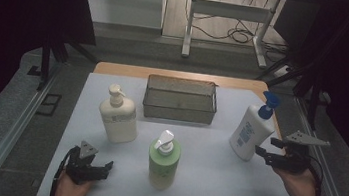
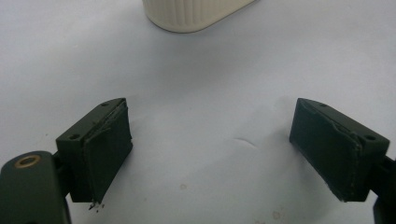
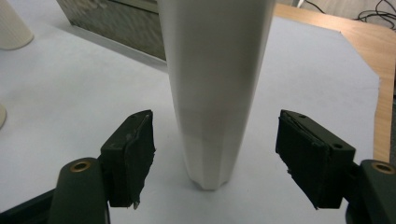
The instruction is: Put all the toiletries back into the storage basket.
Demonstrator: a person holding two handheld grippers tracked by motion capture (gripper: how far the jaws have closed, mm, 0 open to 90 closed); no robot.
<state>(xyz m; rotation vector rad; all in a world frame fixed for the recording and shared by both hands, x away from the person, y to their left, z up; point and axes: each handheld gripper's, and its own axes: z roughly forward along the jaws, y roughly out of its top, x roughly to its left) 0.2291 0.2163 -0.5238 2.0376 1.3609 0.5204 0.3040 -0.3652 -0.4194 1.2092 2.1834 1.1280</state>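
The white bottle (image 1: 250, 131) with a blue pump top is standing upright near the right edge of the table, just to the right of the metal basket (image 1: 180, 99); its body is tall and slim, tapering toward the base, with a blue printed label on its front. In the right gripper view it is showing as a smooth white column (image 3: 212, 88) rising between the two black jaws, which are standing wide apart with clear space on either side of it, so nothing is being gripped. The right gripper (image 1: 268, 147) is hanging just beside the bottle, and the left gripper (image 1: 103, 166) is resting low near the front left of the table, its jaws spread wide over bare surface (image 2: 205, 154). A cream pump bottle (image 1: 118, 116) and a green pump bottle (image 1: 163, 161) are standing upright, left of centre and front centre. A pale sheet (image 1: 213, 173) is covering the wooden tabletop (image 1: 180, 75), whose edge is showing along the far side. Beyond, the room is lying dim, with grey flooring, a white-legged frame (image 1: 228, 11) and loose cables.
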